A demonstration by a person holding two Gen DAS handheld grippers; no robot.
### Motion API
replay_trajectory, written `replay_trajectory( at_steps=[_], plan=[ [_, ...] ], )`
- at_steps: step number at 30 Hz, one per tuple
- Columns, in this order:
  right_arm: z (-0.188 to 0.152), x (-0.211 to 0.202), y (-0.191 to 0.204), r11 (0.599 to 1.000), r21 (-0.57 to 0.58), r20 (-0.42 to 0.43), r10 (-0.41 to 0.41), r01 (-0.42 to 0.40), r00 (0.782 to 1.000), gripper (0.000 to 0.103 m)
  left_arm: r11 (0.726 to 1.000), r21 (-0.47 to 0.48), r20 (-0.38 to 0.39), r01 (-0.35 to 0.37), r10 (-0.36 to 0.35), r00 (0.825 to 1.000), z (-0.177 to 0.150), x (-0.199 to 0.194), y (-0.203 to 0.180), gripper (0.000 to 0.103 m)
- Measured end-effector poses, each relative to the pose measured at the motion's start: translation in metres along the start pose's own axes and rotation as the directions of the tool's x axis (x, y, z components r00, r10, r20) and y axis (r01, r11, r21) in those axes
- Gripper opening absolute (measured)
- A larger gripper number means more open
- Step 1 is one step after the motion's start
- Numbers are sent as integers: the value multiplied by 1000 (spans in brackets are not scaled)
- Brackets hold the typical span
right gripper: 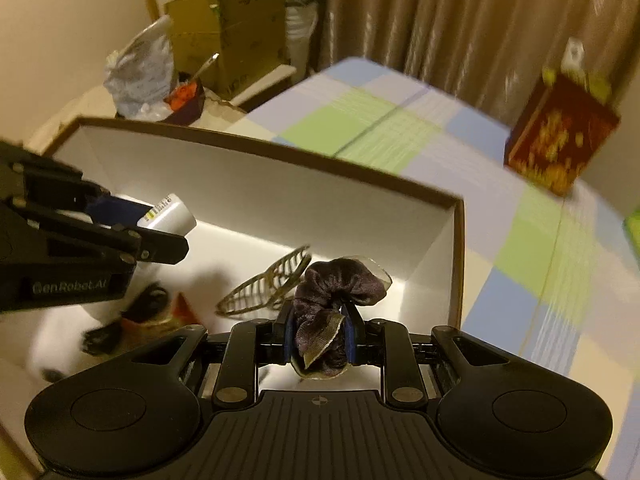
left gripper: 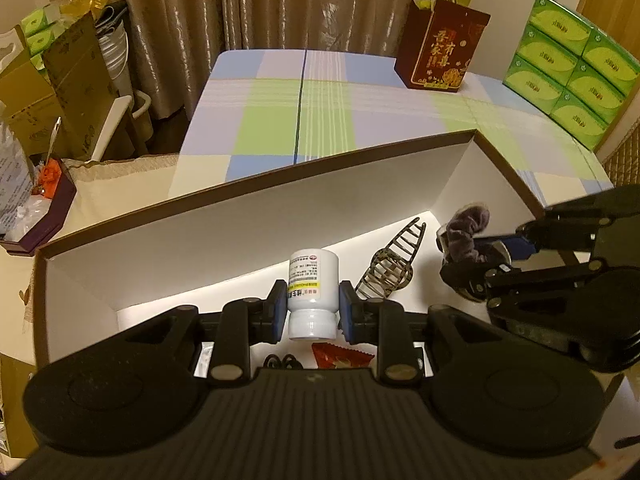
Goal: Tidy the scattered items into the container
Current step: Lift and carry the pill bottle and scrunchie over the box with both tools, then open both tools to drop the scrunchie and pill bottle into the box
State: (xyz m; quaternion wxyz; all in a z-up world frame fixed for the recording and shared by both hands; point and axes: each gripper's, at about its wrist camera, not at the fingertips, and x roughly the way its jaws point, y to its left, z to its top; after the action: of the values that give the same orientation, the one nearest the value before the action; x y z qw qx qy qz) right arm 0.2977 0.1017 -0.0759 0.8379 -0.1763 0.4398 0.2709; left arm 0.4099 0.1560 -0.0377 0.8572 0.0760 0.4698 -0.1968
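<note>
Two grippers hang over the white-walled box (left gripper: 256,216): left (left gripper: 313,312) pinching a smooth white bottle (left gripper: 313,280) at lower centre, right (right gripper: 319,336) clamped on a plush purple scrunchie (right gripper: 336,284), beside a ribbed metal clip (left gripper: 390,264).

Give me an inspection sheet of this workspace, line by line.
Surface: checked tablecloth on the table; the box stands on it.
Job's things: white pill bottle and dark velvet scrunchie, both held over the box; hair claw clip, red wrapper and a small black item lie inside.
Clutter: dark red gift box; green tissue packs.
Grippers: left tongs shut on the bottle; right tongs shut on the scrunchie.
Cables: nothing seen.
Surroundings: curtains; cardboard boxes; side table with plastic bag.
</note>
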Motion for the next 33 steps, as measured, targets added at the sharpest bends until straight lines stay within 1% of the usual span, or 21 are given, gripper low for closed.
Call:
replay_trajectory(
  at_steps=[1, 2, 4, 5, 13, 22, 24, 27, 29, 33],
  plan=[
    [-1, 1, 0, 1000, -14, 3, -5, 6, 1000, 25, 1000, 0, -3, -1, 1, 1000, 0, 2, 0, 22],
    [-2, 2, 0, 1000, -15, 6, -5, 5, 1000, 38, 1000, 0, -5, -2, 2, 1000, 0, 3, 0, 22],
    [-4, 2, -4, 1000, -10, 19, 8, -8, 1000, 53, 1000, -1, -12, -3, 3, 1000, 1, 7, 2, 22],
    [-5, 1, -5, 1000, -15, 30, 16, -16, 999, 53, 1000, -2, -14, -3, 3, 1000, 1, 8, 2, 22],
    [-5, -1, -8, 999, -26, 32, 47, -46, 998, 53, 1000, -3, -30, -4, 4, 1000, 1, 16, 3, 22],
    [-5, -2, -7, 998, -29, 31, 48, -48, 998, 53, 1000, -12, -51, -1, 1, 999, 2, 28, 3, 22],
    [-6, -2, -7, 998, -28, 31, 48, -47, 998, 53, 1000, -16, -54, -10, 9, 998, 1, 30, 4, 22],
    [-6, -2, -7, 999, -27, 32, 47, -47, 998, 54, 1000, -19, -54, -16, 15, 998, 0, 30, 7, 25],
    [-6, -2, -6, 999, -25, 31, 47, -46, 998, 54, 1000, -22, -58, -16, 14, 998, -1, 30, 8, 31],
    [-6, -3, -6, 999, -23, 28, 46, -46, 999, 54, 1000, -19, -57, -22, 21, 998, -2, 28, 7, 32]
  ],
)
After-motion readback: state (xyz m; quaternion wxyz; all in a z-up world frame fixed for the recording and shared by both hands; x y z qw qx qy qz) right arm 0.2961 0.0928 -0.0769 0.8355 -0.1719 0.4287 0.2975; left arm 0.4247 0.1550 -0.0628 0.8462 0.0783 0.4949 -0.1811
